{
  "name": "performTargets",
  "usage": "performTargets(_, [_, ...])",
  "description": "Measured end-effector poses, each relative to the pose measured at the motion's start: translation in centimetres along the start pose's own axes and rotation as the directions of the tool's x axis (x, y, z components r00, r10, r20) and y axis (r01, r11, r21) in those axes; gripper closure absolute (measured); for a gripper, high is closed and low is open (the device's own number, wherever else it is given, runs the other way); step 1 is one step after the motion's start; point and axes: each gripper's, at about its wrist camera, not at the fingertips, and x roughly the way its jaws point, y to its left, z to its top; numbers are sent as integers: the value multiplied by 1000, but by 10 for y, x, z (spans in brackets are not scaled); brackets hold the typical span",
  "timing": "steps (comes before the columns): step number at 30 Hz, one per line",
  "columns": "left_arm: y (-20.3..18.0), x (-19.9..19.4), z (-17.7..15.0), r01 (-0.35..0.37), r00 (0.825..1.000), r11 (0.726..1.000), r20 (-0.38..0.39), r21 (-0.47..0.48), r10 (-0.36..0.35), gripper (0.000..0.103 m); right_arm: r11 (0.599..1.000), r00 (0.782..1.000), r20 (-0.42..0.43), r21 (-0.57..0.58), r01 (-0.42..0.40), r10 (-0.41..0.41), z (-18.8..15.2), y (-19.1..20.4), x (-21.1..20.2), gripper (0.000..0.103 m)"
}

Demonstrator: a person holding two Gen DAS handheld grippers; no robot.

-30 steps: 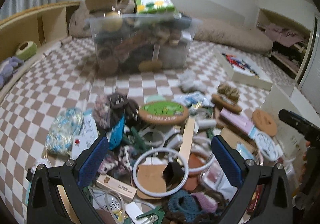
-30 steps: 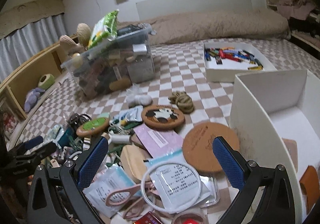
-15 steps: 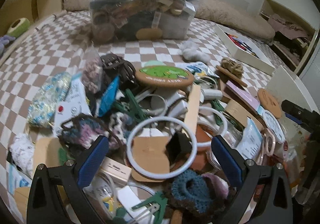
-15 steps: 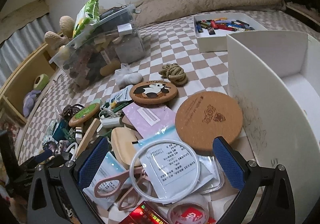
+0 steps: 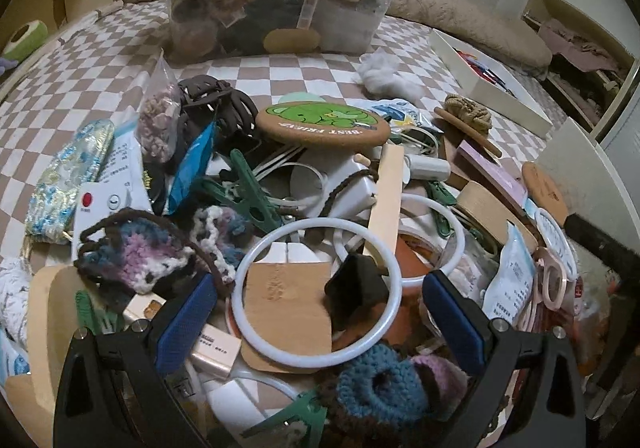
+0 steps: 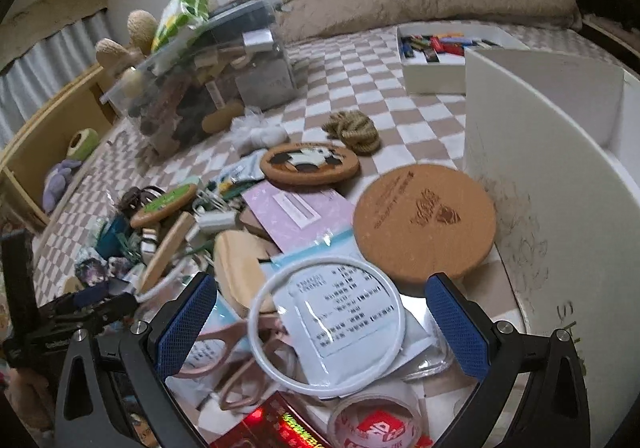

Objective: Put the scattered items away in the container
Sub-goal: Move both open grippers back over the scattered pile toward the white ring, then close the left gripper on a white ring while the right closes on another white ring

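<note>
A heap of small items lies on the checkered bedspread. My left gripper (image 5: 320, 324) is open low over it, its blue pads either side of a white ring (image 5: 318, 292) lying on a tan card and a black scrap. A green bear coaster (image 5: 322, 122) sits further back. My right gripper (image 6: 320, 324) is open too, straddling another white ring (image 6: 326, 324) on a clear printed packet. A round cork coaster (image 6: 424, 222) lies just beyond, against the white container (image 6: 560, 184) at the right. Pink scissors (image 6: 224, 360) lie beside the left pad.
A clear bin (image 5: 276, 4) stuffed with objects stands at the back. A shallow white tray (image 6: 448, 52) of coloured pieces lies behind the container. A rope knot (image 6: 354, 130), a panda coaster (image 6: 310, 164) and a wooden shelf (image 6: 52, 132) at the left are also in view.
Both grippers have dropped lower and moved forward over the heap. Each white ring now sits larger between the pads. Nothing has been gripped.
</note>
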Motion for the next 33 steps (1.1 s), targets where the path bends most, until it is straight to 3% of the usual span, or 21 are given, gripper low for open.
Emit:
performTargets(10, [1,7,1,31,1000,999,-3,-15,-31,0,999,997,-77,27,28,-26,-5,-7,15,0])
performTargets(26, [-2,11,-4,24,1000,1000,-9,9,-24,0,998,994,-97,-7,59,-59,-5,-4,19,0])
performTargets(28, [-2,11,-4,24,1000,1000,-10,15,-24,0,999,993,-108,-12,50,-51,-5,-3,18,1])
performTargets(33, [-5,12,-5,14,1000,1000,-7,25,-14,0,999,992,-121,-42,16,-21,-4,0,16,18])
